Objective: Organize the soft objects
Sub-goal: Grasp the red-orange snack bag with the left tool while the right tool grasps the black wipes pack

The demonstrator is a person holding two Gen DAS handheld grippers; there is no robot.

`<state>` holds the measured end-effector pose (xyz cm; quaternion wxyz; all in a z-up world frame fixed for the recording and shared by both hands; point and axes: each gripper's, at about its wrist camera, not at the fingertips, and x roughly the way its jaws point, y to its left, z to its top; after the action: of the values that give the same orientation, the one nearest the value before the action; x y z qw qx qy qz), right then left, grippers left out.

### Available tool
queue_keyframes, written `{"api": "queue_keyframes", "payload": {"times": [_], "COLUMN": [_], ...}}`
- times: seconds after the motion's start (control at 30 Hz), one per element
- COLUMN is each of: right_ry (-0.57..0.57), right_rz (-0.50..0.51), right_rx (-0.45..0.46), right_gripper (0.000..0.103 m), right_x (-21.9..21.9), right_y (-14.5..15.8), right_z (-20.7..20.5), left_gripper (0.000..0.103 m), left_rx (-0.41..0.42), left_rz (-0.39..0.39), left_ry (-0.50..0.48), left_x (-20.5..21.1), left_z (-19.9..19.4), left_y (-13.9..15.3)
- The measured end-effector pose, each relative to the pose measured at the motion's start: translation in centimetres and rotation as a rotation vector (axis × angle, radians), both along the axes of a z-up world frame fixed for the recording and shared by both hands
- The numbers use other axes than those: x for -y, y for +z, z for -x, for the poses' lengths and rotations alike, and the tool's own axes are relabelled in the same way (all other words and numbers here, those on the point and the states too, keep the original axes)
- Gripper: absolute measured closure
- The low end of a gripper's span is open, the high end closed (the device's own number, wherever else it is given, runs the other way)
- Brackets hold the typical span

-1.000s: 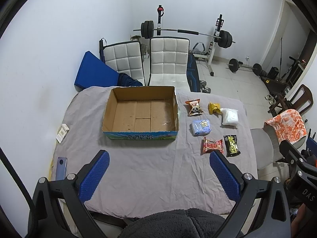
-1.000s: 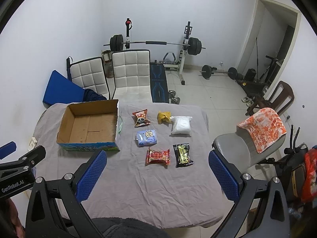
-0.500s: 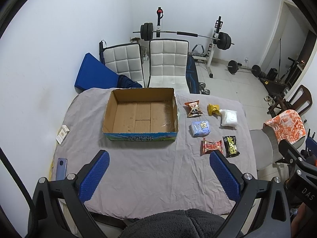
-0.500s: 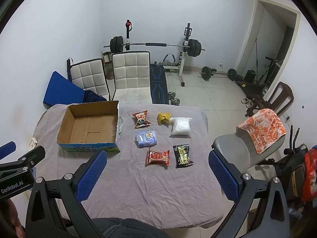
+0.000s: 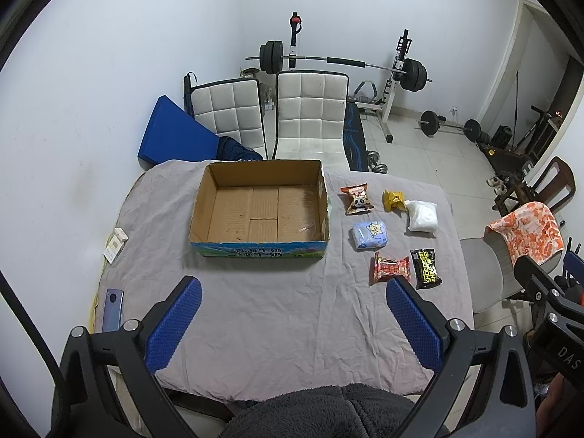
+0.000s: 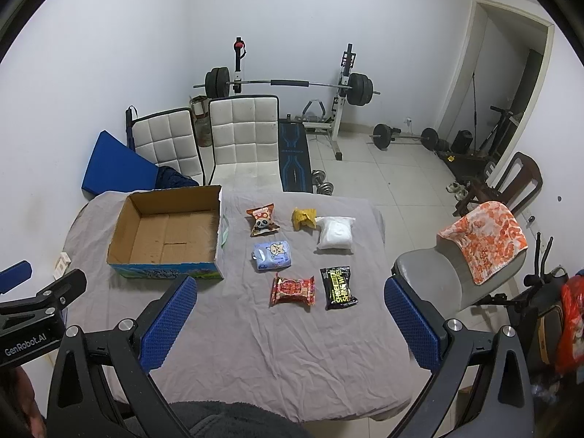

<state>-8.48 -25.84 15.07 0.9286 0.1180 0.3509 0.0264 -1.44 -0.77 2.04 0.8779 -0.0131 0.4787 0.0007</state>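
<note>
Little has shifted since a moment ago: both blue-padded grippers, left gripper [image 5: 294,323] and right gripper [image 6: 292,323], hover spread wide and empty above the grey-clothed table [image 6: 277,357], where the glossy red crinkly snack packet [image 6: 292,289] could slip from a shallow pinch before reaching the empty open cardboard box [image 6: 166,233].

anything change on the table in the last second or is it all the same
Nothing on the table moved, and nothing was taken hold of or let go. Only the views drifted slightly, a small camera shift. The left tool and right tool are as open and empty as before, held above the near edge. The cardboard box has nothing in it and the six soft packets, red one included, lie beside it as they did.
</note>
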Motion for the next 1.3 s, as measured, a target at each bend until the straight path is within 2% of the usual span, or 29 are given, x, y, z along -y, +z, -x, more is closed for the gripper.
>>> {"api": "queue_keyframes", "payload": {"times": [0.27, 0.43, 0.6, 0.73, 0.87, 1.0, 1.2, 1.23, 1.3], "right_ry": [0.011, 0.005, -0.077, -0.104, -0.087, 0.006, 0.122, 0.135, 0.151], "right_rz": [-0.014, -0.056, -0.078, -0.081, -0.07, -0.092, -0.115, -0.118, -0.112], "right_rx": [-0.005, -0.05, -0.133, -0.217, -0.337, -0.461, -0.627, -0.645, -0.676], "right_gripper": [0.0, 0.0, 0.0, 0.0, 0.0, 0.0, 0.0, 0.0, 0.0], "right_x": [0.2, 1.6, 5.5, 8.6, 10.4, 10.9, 10.5, 10.4, 10.6], "right_y": [-0.3, -2.1, -5.8, -10.2, -17.0, -25.4, -36.1, -37.2, -39.2], "right_z": [-0.2, -1.9, -5.2, -9.2, -14.7, -20.5, -26.6, -27.3, -27.9], "left_gripper": [0.0, 0.0, 0.0, 0.0, 0.0, 0.0, 0.0, 0.0, 0.0], "left_rx": [0.002, 0.004, -0.015, -0.055, -0.143, -0.208, -0.353, -0.371, -0.376], "left_rz": [0.001, 0.005, -0.01, -0.022, -0.025, -0.034, -0.196, -0.246, -0.306], "left_ry": [0.005, -0.006, -0.065, -0.098, -0.125, -0.209, -0.537, -0.597, -0.668], "left_x": [-0.2, 0.0, 2.5, 4.7, 7.7, 11.8, 20.7, 22.5, 24.4], "left_z": [0.2, 0.2, -2.2, -5.9, -10.2, -13.4, -17.1, -17.7, -18.2], "left_y": [-0.2, -0.7, -2.4, -5.0, -10.2, -16.4, -28.2, -30.7, -33.1]}}
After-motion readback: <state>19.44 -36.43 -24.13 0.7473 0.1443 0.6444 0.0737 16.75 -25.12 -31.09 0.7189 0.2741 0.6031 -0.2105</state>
